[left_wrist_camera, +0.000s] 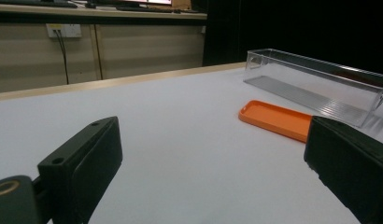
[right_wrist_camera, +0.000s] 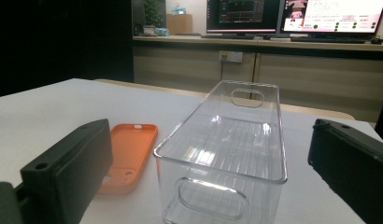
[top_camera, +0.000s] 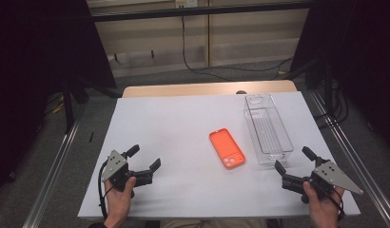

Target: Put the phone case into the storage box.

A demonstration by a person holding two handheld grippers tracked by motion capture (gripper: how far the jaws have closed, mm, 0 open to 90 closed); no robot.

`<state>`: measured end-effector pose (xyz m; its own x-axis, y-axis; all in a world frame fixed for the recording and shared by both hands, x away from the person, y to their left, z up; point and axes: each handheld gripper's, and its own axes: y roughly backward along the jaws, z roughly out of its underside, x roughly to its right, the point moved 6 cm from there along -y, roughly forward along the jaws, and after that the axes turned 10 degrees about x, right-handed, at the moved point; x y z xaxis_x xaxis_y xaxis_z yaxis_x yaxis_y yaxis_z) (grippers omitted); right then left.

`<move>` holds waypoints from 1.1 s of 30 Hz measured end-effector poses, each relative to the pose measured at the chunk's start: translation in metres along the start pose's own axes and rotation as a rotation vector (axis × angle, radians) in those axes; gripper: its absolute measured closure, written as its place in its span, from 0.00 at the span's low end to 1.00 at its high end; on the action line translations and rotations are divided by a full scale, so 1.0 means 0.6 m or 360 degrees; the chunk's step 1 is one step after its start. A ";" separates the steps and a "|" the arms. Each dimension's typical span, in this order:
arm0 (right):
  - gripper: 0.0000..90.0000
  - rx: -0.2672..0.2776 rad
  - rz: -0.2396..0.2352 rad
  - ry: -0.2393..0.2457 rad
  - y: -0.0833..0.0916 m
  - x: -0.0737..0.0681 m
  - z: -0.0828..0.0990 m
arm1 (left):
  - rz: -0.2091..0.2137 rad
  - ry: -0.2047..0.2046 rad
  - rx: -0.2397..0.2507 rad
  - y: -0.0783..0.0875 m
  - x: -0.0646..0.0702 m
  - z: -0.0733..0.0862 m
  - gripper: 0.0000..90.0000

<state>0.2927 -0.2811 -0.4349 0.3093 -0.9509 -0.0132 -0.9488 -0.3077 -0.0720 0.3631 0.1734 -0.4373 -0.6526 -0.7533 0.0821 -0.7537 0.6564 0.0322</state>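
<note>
An orange phone case point(top_camera: 227, 148) lies flat near the middle of the white table top point(top_camera: 174, 128), and it shows low in the left gripper view point(left_wrist_camera: 276, 119) and the right gripper view point(right_wrist_camera: 129, 154). To its right stands an empty clear plastic bin point(top_camera: 267, 128) point(left_wrist_camera: 320, 84) point(right_wrist_camera: 231, 149), long side running away from me. My left gripper point(top_camera: 144, 158) rests open at the front left, well left of the case. At the front right my right gripper point(top_camera: 294, 159) is open too, its jaws just short of the bin's near end.
A bare wooden strip point(top_camera: 207, 89) of table shows beyond the white sheet. Metal rails point(top_camera: 55, 166) run along both sides of the table. Cables point(top_camera: 202, 71) lie on the floor behind, and monitors point(right_wrist_camera: 292, 16) stand on a far bench.
</note>
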 end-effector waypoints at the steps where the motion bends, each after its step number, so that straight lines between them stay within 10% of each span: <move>1: 0.00 -0.0001 -0.0002 0.0003 0.000 0.000 0.000 | 0.0012 -0.0012 -0.0003 -0.002 0.001 0.000 0.05; 16: 0.00 -0.0013 -0.0009 -0.0002 -0.001 0.000 0.002 | 0.0093 0.0043 0.0046 -0.029 0.013 -0.002 0.03; 33: 0.00 -0.0013 -0.0026 -0.0010 -0.002 -0.001 0.003 | 0.0170 -0.0093 0.0099 -0.067 0.041 -0.023 0.02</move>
<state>0.2939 -0.2802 -0.4368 0.3254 -0.9454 -0.0182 -0.9440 -0.3237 -0.0641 0.3787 0.1292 -0.4226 -0.7314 -0.6815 0.0232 -0.6819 0.7306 -0.0353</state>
